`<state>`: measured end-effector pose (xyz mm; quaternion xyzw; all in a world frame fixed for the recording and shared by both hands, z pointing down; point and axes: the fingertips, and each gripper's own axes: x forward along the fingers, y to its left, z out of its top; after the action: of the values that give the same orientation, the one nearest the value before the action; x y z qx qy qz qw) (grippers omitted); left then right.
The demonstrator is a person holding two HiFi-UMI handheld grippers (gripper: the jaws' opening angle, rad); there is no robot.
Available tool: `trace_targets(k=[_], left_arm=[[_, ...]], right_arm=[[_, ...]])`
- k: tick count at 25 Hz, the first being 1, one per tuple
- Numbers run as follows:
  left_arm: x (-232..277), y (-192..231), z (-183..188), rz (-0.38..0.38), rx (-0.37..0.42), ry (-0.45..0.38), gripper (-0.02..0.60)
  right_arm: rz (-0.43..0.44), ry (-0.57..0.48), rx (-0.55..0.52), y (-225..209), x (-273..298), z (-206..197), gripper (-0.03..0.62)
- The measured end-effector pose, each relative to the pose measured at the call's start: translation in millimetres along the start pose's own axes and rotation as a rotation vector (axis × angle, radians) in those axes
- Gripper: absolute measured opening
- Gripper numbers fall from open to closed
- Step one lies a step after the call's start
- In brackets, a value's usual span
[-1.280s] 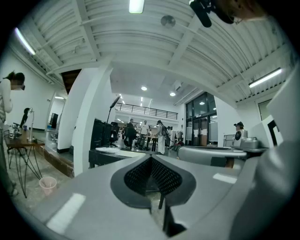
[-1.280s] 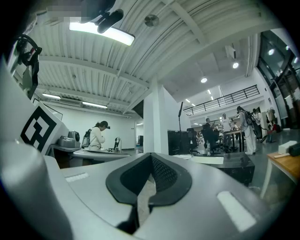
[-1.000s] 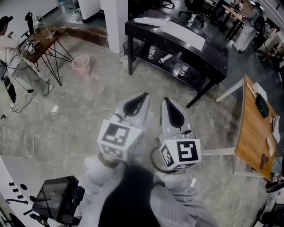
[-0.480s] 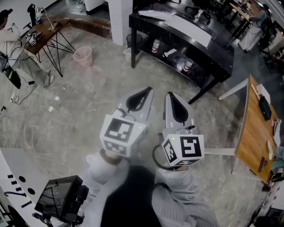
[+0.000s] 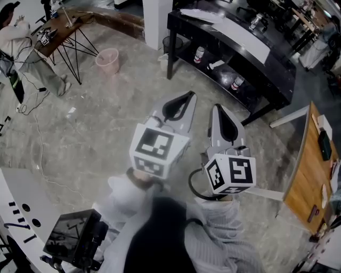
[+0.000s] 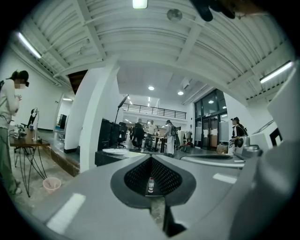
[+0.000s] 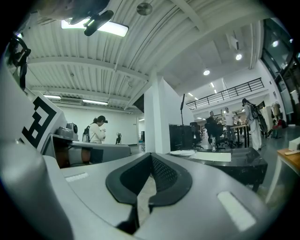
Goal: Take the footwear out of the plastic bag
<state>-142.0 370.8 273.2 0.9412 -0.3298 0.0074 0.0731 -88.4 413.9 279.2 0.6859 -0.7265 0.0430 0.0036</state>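
Left tongs (image 5: pixel 189 97): I see the jaws pressed together with nothing between them; the tongs are held level above the floor.
Right tongs (image 5: pixel 217 108): also pressed together and empty; they lie just beside the left ones, with a narrow strip of floor showing between the two.
Marker cubes: one sits at the back end of each tongs, the left cube (image 5: pixel 157 152) and the right cube (image 5: pixel 232 173), close to my operator's grey sleeves (image 5: pixel 213 245).
Bag with footwear: I cannot find it in any of my views.
Floor (image 5: pixel 106 133): grey and stone-like, under both tongs.
Black tabletop (image 5: pixel 279 72): ahead of the tongs, long, with white sheets (image 5: pixel 234 34) on top and bottles (image 5: pixel 199 54) on its lower shelf.
Wooden tabletop (image 5: pixel 303 170): at the right edge, with some small dark things on it.
Pink bin (image 5: pixel 107 60): on the floor, between a white pillar (image 5: pixel 157 16) and a small table (image 5: pixel 61 29) with thin black legs.
Person (image 5: pixel 18 48): stands at that small table, far left.
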Motion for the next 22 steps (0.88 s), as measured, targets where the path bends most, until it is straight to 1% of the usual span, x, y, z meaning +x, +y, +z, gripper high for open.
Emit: trace_targets(k=[6, 12, 16, 19, 22], left_arm=[[81.6, 60.3, 8.7, -0.004, -0.007, -0.009, -0.002], [166.3, 125.1, 21.1, -0.03, -0.024, 0.001, -0.001], [225.7, 160.6, 7.3, -0.034, -0.04, 0.044, 0.0], [273.3, 183.0, 3.5, -0.031, -0.036, 0.064, 0.0], [328.0, 207.1, 1.7, -0.017, -0.034, 0.061, -0.001]], right_arm=[[-0.009, -0.02, -0.029, -32.9, 98.2, 14.9, 0.014], [-0.076, -0.023, -0.029, -74.3, 189.3, 25.6, 0.014], [-0.107, 0.0, -0.014, -107.1, 245.9, 21.7, 0.014], [-0.1, 0.012, -0.006, -132.4, 296.9, 17.0, 0.014], [-0.082, 0.009, -0.016, -159.3, 351.9, 17.4, 0.014]])
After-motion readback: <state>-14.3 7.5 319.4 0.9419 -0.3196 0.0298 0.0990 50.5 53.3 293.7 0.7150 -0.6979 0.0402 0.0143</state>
